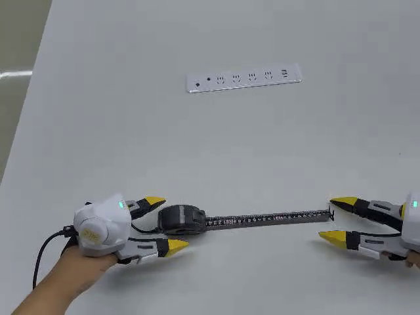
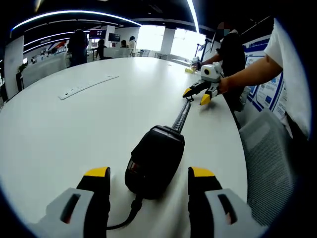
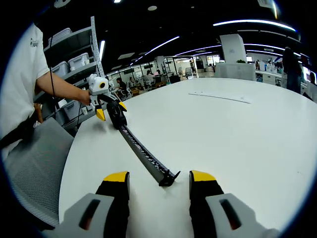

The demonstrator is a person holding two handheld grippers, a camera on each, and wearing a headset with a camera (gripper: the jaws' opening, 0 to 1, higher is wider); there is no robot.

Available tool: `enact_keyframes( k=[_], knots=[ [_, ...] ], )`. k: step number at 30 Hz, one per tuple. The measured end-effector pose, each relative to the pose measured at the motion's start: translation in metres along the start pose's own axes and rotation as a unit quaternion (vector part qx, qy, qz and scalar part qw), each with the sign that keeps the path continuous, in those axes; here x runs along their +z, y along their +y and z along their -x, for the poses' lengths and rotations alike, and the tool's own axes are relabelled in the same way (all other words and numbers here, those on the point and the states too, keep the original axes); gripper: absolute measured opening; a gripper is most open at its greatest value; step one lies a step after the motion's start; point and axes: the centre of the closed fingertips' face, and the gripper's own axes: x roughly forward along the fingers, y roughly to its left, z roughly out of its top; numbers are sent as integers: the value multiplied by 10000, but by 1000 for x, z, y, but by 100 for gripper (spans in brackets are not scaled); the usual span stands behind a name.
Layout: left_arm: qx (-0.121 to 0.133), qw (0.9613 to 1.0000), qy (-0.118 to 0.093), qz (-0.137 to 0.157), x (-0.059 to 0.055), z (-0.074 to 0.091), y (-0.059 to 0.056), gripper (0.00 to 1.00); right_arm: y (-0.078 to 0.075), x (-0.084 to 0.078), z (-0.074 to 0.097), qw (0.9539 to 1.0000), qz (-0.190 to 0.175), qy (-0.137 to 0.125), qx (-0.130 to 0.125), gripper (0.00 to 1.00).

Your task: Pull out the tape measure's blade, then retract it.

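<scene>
- White surface (image 1: 131,118), plain.
- White power strip (image 1: 244,77) lies flat, far centre.
- Black tape measure (image 1: 182,218) near left; its blade (image 1: 269,217) lies flat, extended rightward.

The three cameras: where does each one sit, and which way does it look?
Head view: on the person's head, looking down at the table; a hand shows.
Left gripper view: rides the left gripper, looks along the blade to the right gripper; right arm shows.
Right gripper view: rides the right gripper, looks toward the left gripper; left arm shows.
Both gripper views share the blade and case.
</scene>
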Motion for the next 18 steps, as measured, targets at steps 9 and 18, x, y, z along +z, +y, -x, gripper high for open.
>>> enact_keyframes(
  k=[9,18],
  knots=[
    [162,9997,-141,134,2,9,0,66,4,1,0,9998,-63,-24,-185,58],
    [443,9977,-331,389,5,19,2,70,10,5,1,9992,-161,-60,-369,64]
  ],
)
